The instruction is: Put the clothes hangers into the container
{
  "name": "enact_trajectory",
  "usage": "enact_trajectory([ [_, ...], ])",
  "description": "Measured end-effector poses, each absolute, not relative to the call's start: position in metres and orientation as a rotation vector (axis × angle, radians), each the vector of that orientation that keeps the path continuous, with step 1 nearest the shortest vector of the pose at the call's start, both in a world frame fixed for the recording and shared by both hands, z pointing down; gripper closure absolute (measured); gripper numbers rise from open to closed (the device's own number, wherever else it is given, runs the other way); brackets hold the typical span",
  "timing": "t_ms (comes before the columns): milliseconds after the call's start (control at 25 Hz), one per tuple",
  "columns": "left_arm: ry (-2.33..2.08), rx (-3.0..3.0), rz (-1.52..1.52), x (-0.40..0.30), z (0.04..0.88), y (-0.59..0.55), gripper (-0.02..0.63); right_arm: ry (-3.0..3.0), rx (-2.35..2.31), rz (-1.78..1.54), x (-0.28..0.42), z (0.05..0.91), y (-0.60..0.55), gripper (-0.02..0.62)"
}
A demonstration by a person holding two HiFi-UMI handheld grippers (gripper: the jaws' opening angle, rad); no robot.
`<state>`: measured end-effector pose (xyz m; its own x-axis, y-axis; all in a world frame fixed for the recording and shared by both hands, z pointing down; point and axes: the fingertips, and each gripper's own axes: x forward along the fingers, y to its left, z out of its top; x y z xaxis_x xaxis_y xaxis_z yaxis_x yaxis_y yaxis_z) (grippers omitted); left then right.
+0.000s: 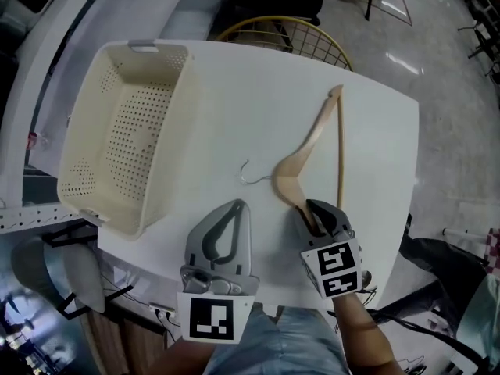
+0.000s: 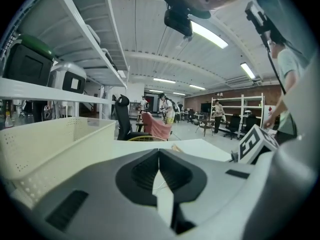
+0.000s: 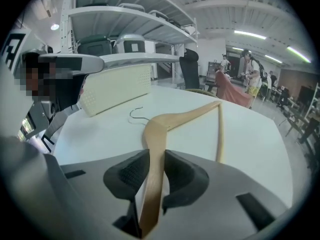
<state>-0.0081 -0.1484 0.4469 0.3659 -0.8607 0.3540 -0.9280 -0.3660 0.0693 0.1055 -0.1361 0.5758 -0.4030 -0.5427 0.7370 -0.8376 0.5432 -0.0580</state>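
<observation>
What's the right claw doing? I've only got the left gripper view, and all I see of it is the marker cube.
Observer: The right claw is closed on the near arm of a wooden hanger, which seems to lie flat on the table.
Operator: Anything in the basket? I only see its outer wall.
Observer: No. The head view shows the basket empty.
Operator: More hangers out?
Observer: Just that one. Its wire hook points toward the basket.
</observation>
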Motion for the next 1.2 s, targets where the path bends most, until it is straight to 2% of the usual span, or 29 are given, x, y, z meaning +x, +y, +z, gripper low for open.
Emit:
enact_trajectory([
  [560, -1.77, 2.425, 0.271, 0.002, 0.371, -0.102, 0.594, -2.375, 1.189, 0.471, 0.1, 0.457, -0.133, 0.494],
  [920, -1.967, 2.42, 0.145, 0.011, 0.306, -0.055, 0.594, -2.598, 1.174, 0.25, 0.099, 0.356, -0.105, 0.494],
  [1200, -2.068, 2.406, 0.113, 0.022, 0.288, -0.012, 0.594, -2.66, 1.123, 0.191, 0.112, 0.333, -0.069, 0.494],
])
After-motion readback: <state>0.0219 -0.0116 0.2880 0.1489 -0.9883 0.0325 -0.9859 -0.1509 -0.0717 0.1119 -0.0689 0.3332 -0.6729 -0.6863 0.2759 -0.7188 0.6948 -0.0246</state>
